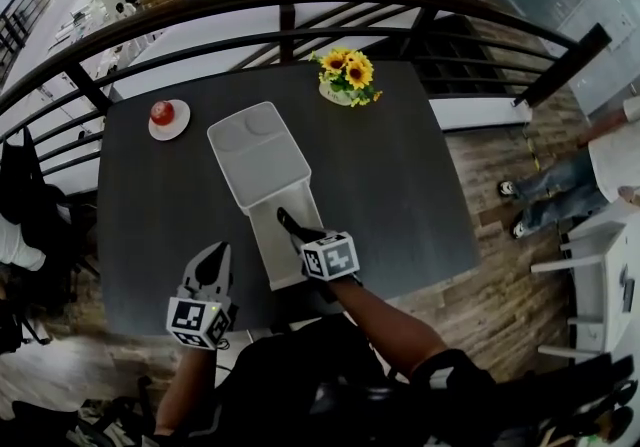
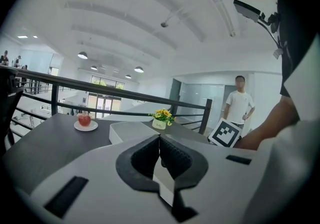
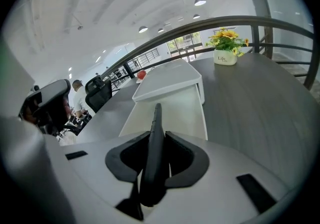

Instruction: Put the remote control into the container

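Item: remote control (image 3: 155,118), slim, black, seen edge-on. My right gripper (image 1: 302,237) is clenched on its rear half, and the front half juts past the jaws, over the near end of the white container (image 1: 266,253) on the dark worktop (image 1: 400,175)

Step, as I judge it: delivery, release not yet made

Next move calls for: lowering until the remote lies within the walls, then easing the jaws apart

Left gripper (image 2: 160,140): closed, nothing between its jaws, beside the container
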{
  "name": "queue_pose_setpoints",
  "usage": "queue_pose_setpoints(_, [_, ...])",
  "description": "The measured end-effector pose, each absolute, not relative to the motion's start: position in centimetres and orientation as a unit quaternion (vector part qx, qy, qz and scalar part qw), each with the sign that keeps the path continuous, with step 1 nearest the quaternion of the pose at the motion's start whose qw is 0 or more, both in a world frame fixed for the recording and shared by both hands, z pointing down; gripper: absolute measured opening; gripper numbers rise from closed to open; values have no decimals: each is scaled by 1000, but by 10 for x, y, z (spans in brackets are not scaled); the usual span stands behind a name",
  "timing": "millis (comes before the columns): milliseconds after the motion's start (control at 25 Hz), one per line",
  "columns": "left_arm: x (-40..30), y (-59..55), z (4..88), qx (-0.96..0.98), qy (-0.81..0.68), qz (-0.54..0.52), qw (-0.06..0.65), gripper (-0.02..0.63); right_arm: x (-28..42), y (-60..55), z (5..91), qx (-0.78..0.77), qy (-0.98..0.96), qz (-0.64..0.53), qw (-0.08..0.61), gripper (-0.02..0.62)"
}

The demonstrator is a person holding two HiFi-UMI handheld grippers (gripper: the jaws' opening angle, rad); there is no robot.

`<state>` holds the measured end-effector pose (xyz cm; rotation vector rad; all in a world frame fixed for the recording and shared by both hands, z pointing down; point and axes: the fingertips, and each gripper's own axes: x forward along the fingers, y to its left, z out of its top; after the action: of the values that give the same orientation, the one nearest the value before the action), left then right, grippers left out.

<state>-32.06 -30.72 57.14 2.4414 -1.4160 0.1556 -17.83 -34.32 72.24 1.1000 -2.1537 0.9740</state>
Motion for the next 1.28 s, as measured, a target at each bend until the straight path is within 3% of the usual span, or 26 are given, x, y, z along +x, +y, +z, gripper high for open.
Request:
queue_pose_setpoints(1040, [-329, -291, 555, 845, -514, 46, 142, 8, -212, -350, 755, 362, -783, 426, 272, 86])
queue_pose_setpoints(1280, [-329, -290, 555, 841, -521, 45, 142, 8, -205, -351, 764, 374, -772, 412, 307, 86])
